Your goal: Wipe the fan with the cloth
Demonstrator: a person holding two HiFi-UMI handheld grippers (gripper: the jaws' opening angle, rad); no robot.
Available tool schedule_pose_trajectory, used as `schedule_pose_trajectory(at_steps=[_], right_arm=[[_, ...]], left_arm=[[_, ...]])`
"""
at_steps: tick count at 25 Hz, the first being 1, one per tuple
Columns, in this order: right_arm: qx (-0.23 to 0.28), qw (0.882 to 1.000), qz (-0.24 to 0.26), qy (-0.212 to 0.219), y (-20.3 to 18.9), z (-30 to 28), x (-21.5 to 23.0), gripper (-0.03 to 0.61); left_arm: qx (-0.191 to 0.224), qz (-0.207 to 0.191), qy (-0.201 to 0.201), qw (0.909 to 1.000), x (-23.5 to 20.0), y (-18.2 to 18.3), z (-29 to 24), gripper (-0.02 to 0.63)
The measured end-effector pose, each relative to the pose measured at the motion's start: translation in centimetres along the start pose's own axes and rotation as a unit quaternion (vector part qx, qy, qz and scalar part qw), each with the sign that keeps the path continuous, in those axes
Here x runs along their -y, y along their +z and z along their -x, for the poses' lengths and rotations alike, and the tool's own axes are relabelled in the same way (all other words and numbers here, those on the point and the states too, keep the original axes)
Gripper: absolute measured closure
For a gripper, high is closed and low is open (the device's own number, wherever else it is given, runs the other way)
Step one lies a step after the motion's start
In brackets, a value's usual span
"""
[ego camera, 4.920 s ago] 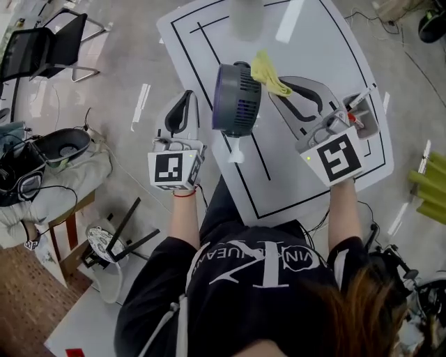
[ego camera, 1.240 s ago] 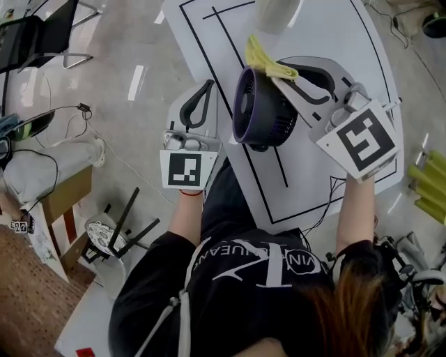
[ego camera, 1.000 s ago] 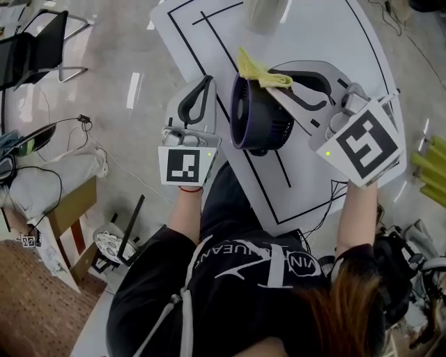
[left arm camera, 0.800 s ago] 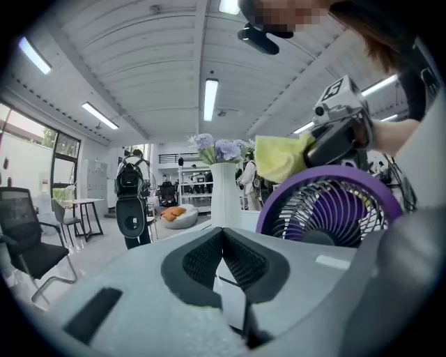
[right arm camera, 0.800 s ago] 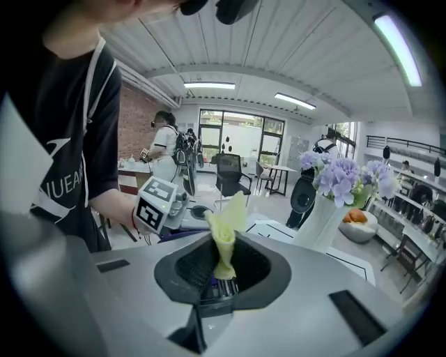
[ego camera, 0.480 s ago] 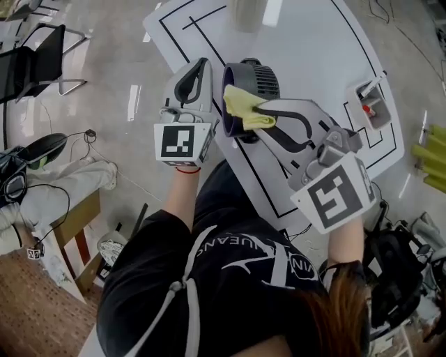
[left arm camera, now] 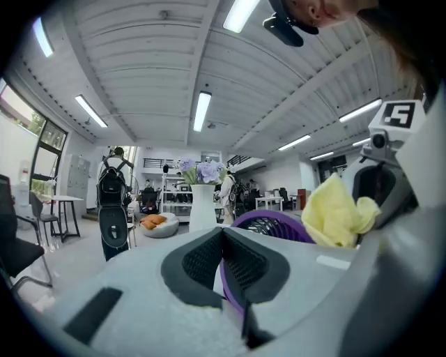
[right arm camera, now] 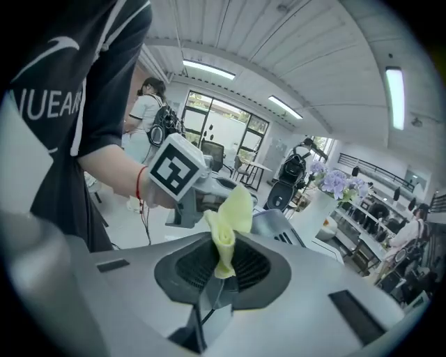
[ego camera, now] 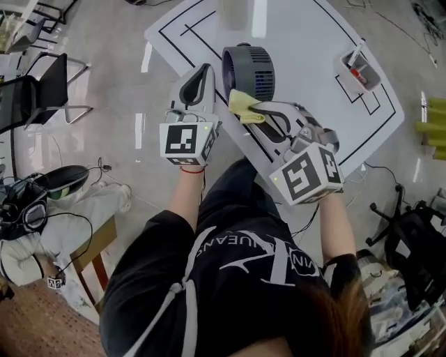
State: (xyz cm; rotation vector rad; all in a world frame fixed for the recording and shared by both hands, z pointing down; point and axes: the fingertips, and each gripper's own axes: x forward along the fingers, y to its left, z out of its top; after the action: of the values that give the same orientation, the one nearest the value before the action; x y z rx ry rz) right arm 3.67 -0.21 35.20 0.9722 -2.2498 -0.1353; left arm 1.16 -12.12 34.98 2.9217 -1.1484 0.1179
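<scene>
A dark purple-grey fan [ego camera: 248, 68] stands near the white table's [ego camera: 313, 35] front-left edge. My left gripper [ego camera: 206, 72] is at the fan's left side. In the left gripper view its jaws [left arm camera: 224, 244] are shut with the fan's purple rim [left arm camera: 268, 226] running between the pads. My right gripper [ego camera: 255, 111] is shut on a bunched yellow cloth [ego camera: 243, 108], which touches the fan's near edge. In the right gripper view the cloth [right arm camera: 228, 222] sticks up from the closed jaws [right arm camera: 219, 268], with the fan's grey body [right arm camera: 279, 224] just behind it.
A small tray [ego camera: 358, 68] with items sits at the table's right side, and a white vase [ego camera: 233, 10] at its far edge. A black chair [ego camera: 42, 90] and bags [ego camera: 42, 202] are on the floor to the left. The person's torso fills the bottom of the head view.
The right gripper has drawn the cloth back from the fan's face to its near edge. The fan now shows its vented back. The left gripper stays at the fan's side.
</scene>
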Motion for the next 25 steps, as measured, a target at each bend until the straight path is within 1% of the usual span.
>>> schedule_pose_trajectory(at_steps=[3,5,7,11,14,16,19,21,23,25], right_arm=[[-0.012,0.999,-0.015,-0.038,0.5,-2.0,-0.3,0.531],[-0.024,0.997,-0.026,-0.062,1.1,-3.8,-0.4,0.531],[-0.029,0.995,-0.032,-0.095,1.7,-4.8,-0.7,0.531],[-0.019,0.986,-0.040,-0.158,3.1,-3.8,-1.2,0.531],[-0.001,0.980,-0.059,-0.190,5.0,-3.1,-1.4,0.531],[0.000,0.973,-0.071,-0.218,5.9,-3.6,-1.1,0.531],[-0.018,0.962,-0.086,-0.260,6.4,-5.7,-0.5,0.531],[-0.037,0.949,-0.098,-0.298,6.3,-7.5,0.3,0.531],[-0.073,0.933,-0.097,-0.339,6.1,-9.3,1.4,0.529],[-0.123,0.916,-0.089,-0.372,5.6,-11.2,2.4,0.531]], left_arm=[[-0.009,0.016,-0.025,0.9995,-1.1,-0.5,1.8,0.615],[-0.015,0.018,-0.046,0.9987,-2.5,-0.5,2.9,0.615],[-0.020,0.016,-0.060,0.9979,-3.6,-0.4,4.2,0.615],[-0.030,0.008,-0.087,0.9957,-3.9,-0.5,5.6,0.615],[-0.036,-0.006,-0.123,0.9917,-4.0,-0.5,5.2,0.615],[-0.031,-0.015,-0.151,0.9879,-4.5,-0.5,4.2,0.615],[-0.019,-0.028,-0.198,0.9796,-5.3,-0.8,2.0,0.615],[-0.010,-0.033,-0.238,0.9706,-5.7,-1.1,0.7,0.615],[-0.005,-0.043,-0.290,0.9560,-5.8,-1.8,-0.2,0.615],[-0.007,-0.054,-0.333,0.9413,-6.2,-2.8,-0.9,0.615]])
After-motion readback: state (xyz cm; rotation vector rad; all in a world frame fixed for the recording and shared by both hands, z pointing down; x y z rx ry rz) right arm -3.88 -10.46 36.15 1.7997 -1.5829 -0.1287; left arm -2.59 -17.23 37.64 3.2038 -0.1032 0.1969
